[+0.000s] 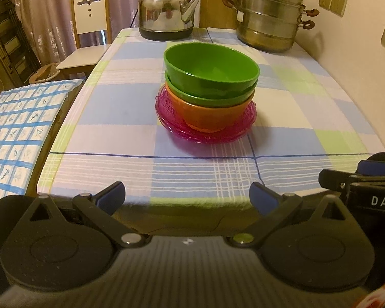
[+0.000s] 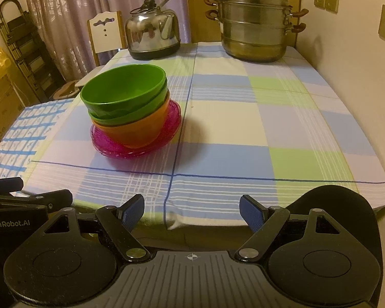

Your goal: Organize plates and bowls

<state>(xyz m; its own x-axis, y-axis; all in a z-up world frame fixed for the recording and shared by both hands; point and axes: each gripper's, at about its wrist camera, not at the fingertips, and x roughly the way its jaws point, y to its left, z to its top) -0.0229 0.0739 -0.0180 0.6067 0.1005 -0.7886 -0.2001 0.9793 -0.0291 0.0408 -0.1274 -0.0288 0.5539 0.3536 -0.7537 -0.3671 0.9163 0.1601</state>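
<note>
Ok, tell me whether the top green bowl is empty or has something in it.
Empty. The top green bowl sits upright, nested in the stack, and both wrist views show only its bare green inside.

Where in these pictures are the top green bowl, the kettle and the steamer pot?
top green bowl (image 1: 210,70): left wrist view, inner wall.
kettle (image 2: 151,34): right wrist view, shiny body.
steamer pot (image 2: 254,33): right wrist view, middle tier.

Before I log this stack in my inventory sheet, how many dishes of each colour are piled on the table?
Green bowls: 2
Orange bowl: 1
Pink plates: at least 2 by the rims, exact number hard to tell
Total: at least 5 dishes, all in one stack on the checked tablecloth.
</note>
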